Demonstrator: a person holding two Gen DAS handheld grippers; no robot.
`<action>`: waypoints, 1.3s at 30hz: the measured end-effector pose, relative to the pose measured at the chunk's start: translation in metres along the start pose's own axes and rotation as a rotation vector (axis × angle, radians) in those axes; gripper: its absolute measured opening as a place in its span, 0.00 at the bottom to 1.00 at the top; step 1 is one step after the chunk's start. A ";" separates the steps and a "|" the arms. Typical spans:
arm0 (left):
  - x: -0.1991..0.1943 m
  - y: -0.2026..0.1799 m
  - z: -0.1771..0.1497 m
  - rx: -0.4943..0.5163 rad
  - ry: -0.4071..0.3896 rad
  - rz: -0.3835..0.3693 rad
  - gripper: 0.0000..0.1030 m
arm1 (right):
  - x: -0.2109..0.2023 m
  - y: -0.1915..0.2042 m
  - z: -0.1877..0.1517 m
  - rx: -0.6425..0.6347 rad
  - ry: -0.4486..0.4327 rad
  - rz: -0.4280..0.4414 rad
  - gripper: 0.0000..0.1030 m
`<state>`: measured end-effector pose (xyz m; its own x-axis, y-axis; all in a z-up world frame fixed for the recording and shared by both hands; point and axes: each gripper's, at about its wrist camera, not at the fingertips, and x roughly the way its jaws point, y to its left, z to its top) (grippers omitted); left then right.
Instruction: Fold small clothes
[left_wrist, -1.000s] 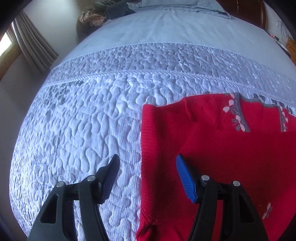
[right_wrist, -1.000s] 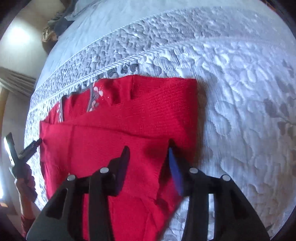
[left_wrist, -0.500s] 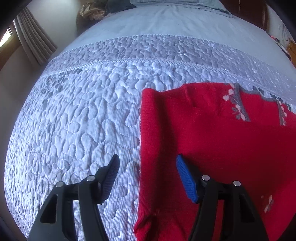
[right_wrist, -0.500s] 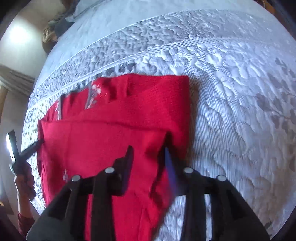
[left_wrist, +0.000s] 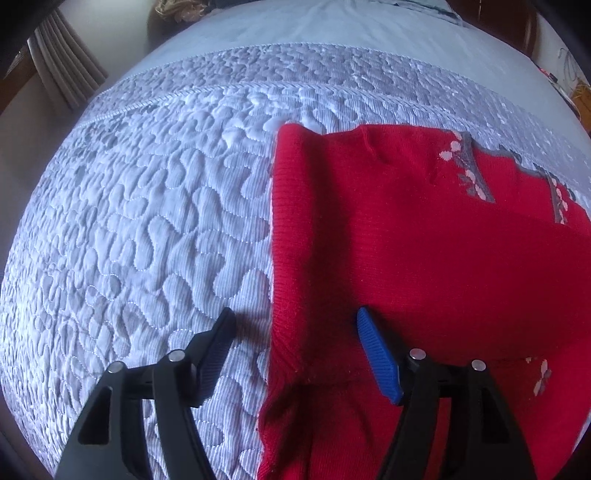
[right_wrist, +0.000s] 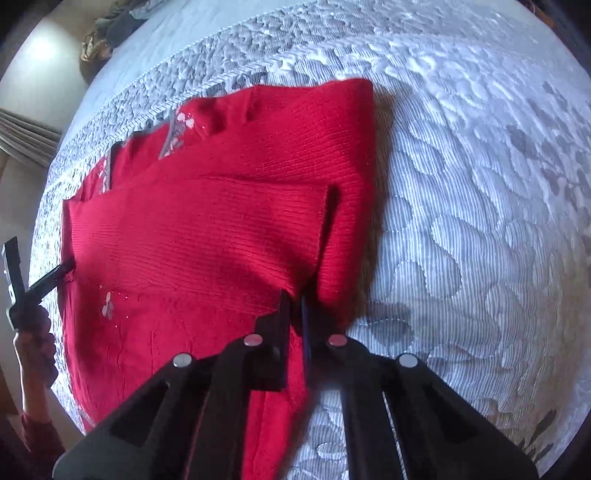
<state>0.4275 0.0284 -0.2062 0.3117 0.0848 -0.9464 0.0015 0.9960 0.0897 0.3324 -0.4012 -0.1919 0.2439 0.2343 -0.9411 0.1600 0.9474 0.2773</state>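
A small red knit sweater (left_wrist: 424, 236) with grey and pink flower trim lies partly folded on the quilted bed. My left gripper (left_wrist: 295, 332) is open, its jaws astride the sweater's left ribbed edge, low over the cloth. In the right wrist view the sweater (right_wrist: 207, 236) fills the middle. My right gripper (right_wrist: 293, 310) is shut on a fold of the sweater near its right edge. The left gripper (right_wrist: 55, 275) shows there at the sweater's far left side, held by a hand.
The pale blue quilted bedspread (left_wrist: 147, 229) spreads all around the sweater (right_wrist: 480, 221). Crumpled clothes (right_wrist: 110, 29) lie at the bed's far end. Curtains (left_wrist: 62, 70) hang at the far left. A dark wooden headboard (left_wrist: 517, 26) stands at the far right.
My right gripper has closed on a fold of the sweater near its right edge. My left gripper has moved forward along the sweater's left edge and stays open.
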 end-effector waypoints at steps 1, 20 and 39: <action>-0.004 0.003 -0.002 -0.010 0.008 -0.017 0.66 | -0.009 0.002 -0.007 -0.001 -0.015 -0.005 0.18; -0.111 0.075 -0.268 0.075 0.149 -0.214 0.71 | -0.065 0.029 -0.300 -0.068 0.137 0.131 0.50; -0.161 0.100 -0.320 -0.074 0.154 -0.422 0.06 | -0.116 0.053 -0.324 -0.088 0.039 0.268 0.07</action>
<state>0.0734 0.1238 -0.1440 0.1537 -0.3311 -0.9310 0.0280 0.9433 -0.3308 0.0026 -0.3073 -0.1310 0.2292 0.4854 -0.8437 0.0104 0.8655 0.5007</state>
